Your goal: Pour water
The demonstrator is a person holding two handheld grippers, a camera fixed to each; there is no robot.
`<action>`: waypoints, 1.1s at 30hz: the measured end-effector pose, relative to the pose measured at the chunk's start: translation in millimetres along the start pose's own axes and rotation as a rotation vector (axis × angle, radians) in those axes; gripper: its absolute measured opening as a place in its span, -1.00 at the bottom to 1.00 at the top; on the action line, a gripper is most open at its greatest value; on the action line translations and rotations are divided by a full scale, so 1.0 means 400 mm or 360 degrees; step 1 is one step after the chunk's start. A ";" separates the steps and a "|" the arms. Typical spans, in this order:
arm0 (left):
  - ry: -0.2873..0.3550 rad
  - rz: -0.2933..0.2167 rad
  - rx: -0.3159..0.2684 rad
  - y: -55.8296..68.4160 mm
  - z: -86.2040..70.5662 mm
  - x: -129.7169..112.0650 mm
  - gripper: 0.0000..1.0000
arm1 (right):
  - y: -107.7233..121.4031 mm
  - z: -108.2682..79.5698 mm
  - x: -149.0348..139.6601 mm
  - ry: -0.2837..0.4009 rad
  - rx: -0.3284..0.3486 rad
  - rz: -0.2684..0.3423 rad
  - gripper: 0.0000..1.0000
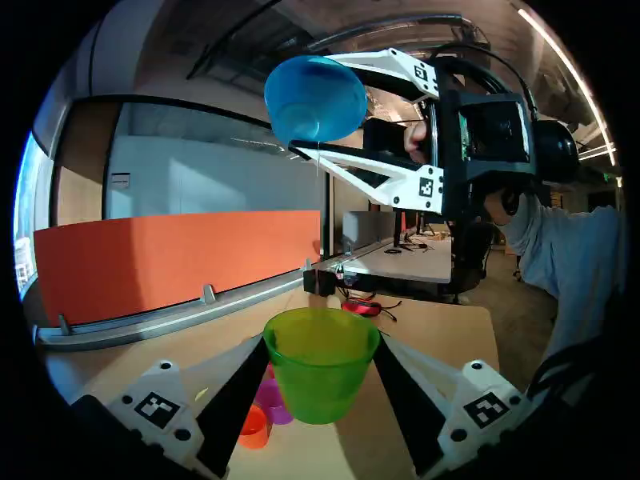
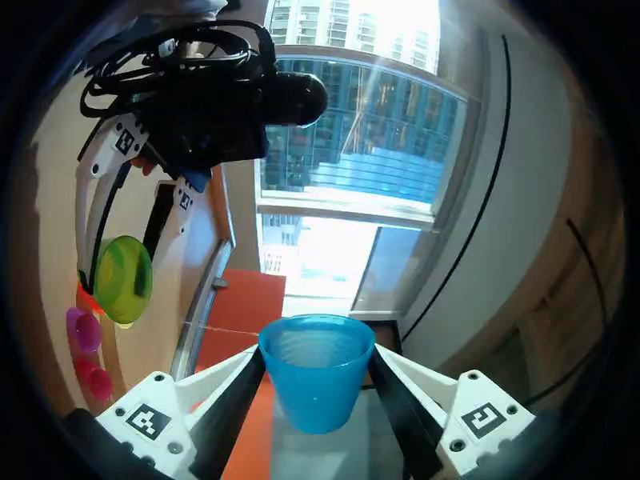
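The worktop (image 1: pixel 448 320) lay below, partly cut off by the left tongs (image 1: pixel 322 352), which were closed on the green cup (image 1: pixel 322 384) and held it upright, probably to receive water. The right tongs (image 2: pixel 317 360) gripped the blue cup (image 2: pixel 317 392), high above the green one and tipped over (seen in the left gripper view), likely for pouring. Small cups (image 1: pixel 276 402) stood half hidden. Whether the thin line under the blue cup was water, I could not tell.
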State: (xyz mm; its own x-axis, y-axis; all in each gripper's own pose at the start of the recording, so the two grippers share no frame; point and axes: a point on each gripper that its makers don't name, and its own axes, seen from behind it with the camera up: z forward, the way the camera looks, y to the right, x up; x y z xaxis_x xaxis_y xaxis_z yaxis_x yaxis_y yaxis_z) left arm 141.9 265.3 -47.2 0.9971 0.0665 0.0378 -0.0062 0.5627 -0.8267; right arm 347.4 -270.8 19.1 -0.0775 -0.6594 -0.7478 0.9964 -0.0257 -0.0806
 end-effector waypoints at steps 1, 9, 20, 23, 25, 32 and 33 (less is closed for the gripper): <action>0.0000 0.0000 0.0000 0.000 0.001 0.000 0.74 | -0.001 0.000 0.002 0.0002 0.0001 -0.0004 0.80; 0.0008 -0.0004 0.0002 -0.001 0.002 0.007 0.74 | -0.009 -0.003 0.005 0.0010 0.0005 0.0001 0.80; 0.0014 0.0015 0.0017 -0.007 -0.004 0.013 0.74 | -0.023 -0.025 -0.012 0.0001 -0.0032 0.0421 0.80; 0.0016 0.0020 0.0025 -0.009 -0.007 0.014 0.74 | -0.028 -0.037 -0.016 0.0003 -0.0032 0.0603 0.80; 0.0017 0.0023 0.0029 -0.010 -0.010 0.016 0.74 | -0.035 -0.046 -0.015 0.0005 -0.0025 0.0728 0.80; 0.0020 0.0031 0.0042 -0.015 -0.017 0.021 0.75 | -0.053 -0.073 -0.007 0.0020 -0.0007 0.1143 0.80; 0.0021 0.0032 0.0044 -0.016 -0.018 0.021 0.75 | -0.055 -0.075 -0.007 0.0020 -0.0007 0.1197 0.79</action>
State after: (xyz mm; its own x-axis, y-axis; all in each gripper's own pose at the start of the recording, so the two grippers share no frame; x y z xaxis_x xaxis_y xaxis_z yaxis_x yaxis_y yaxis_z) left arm 151.0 256.4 -45.8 0.9976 0.0675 0.0137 -0.0284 0.5840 -0.8112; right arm 324.7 -246.0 3.1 0.6239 -0.4891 -0.6095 0.7804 0.4316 0.4525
